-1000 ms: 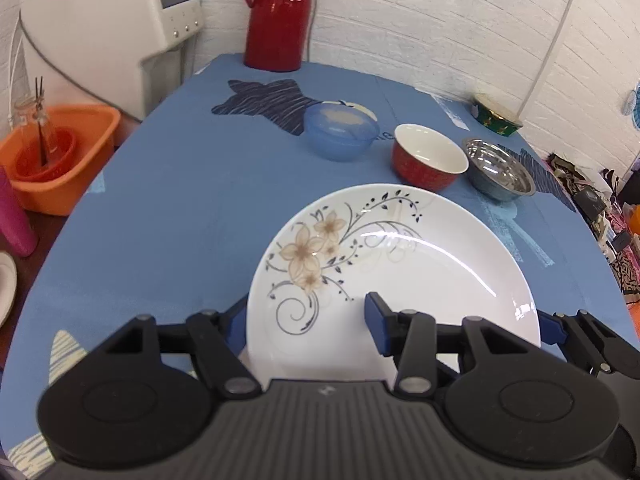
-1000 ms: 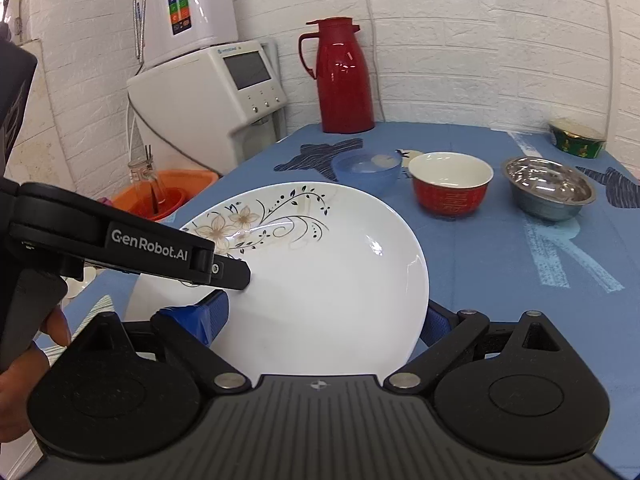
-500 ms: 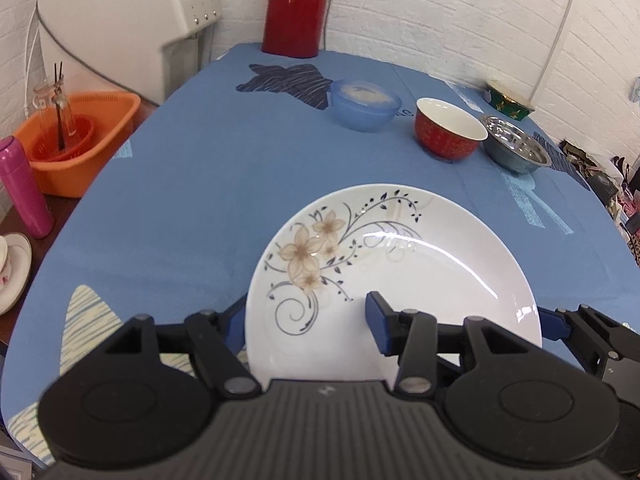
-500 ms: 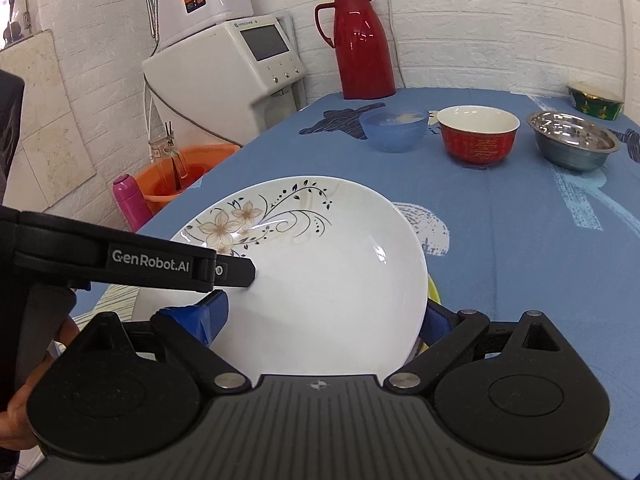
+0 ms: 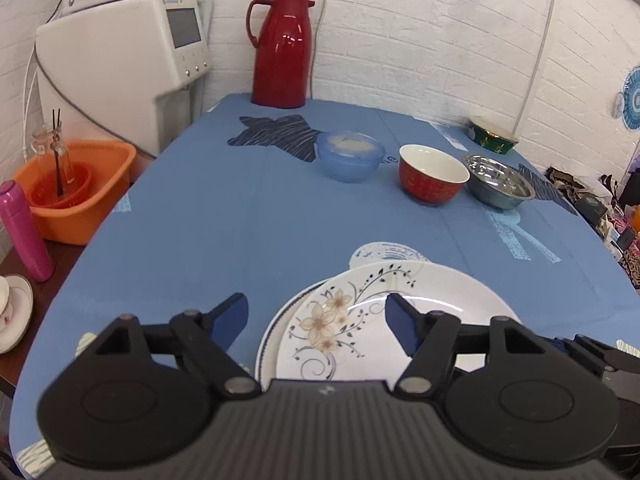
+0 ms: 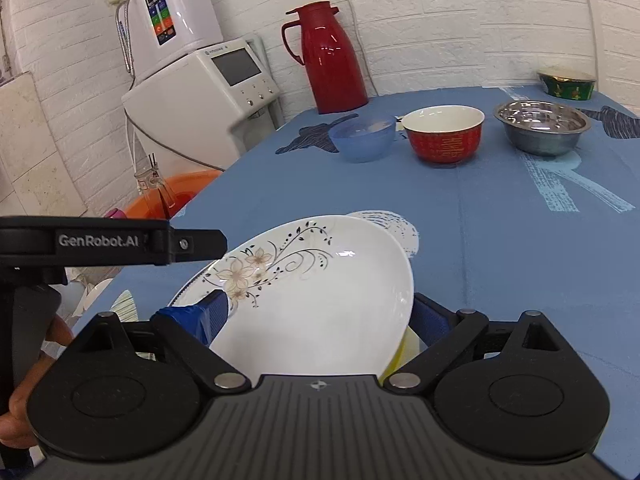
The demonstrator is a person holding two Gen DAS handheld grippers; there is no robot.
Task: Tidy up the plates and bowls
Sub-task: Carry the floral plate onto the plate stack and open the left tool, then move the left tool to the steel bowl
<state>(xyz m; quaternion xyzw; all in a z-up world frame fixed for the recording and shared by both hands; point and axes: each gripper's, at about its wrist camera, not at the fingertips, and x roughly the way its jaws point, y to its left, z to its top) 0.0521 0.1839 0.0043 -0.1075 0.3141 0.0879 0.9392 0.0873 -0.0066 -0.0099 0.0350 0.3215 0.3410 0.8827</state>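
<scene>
A white floral plate (image 5: 352, 340) lies low over a blue-rimmed plate (image 5: 267, 344) near the table's front edge. My left gripper (image 5: 316, 312) hangs open just above it, its fingers touching nothing. In the right wrist view the floral plate (image 6: 320, 300) sits tilted between the blue pads of my right gripper (image 6: 320, 314), which is shut on it: one pad on top, one under the right rim. A yellow plate edge (image 6: 400, 354) shows beneath. Blue bowl (image 5: 348, 156), red bowl (image 5: 432, 180) and steel bowl (image 5: 500, 184) stand in a row farther back.
A green bowl (image 5: 492, 136) and a red thermos (image 5: 284, 48) stand by the back wall. Left of the blue table (image 5: 240, 220) are a white machine (image 5: 120, 60), an orange basin (image 5: 76, 192), a pink bottle (image 5: 24, 232) and a cup on a saucer (image 5: 12, 308). A hand (image 6: 16, 400) holds the left gripper.
Both grippers drew back toward the table's front edge and brought the floral plate down over the blue-rimmed plate. My left gripper let go of the plate and opened. The right one still holds it.
</scene>
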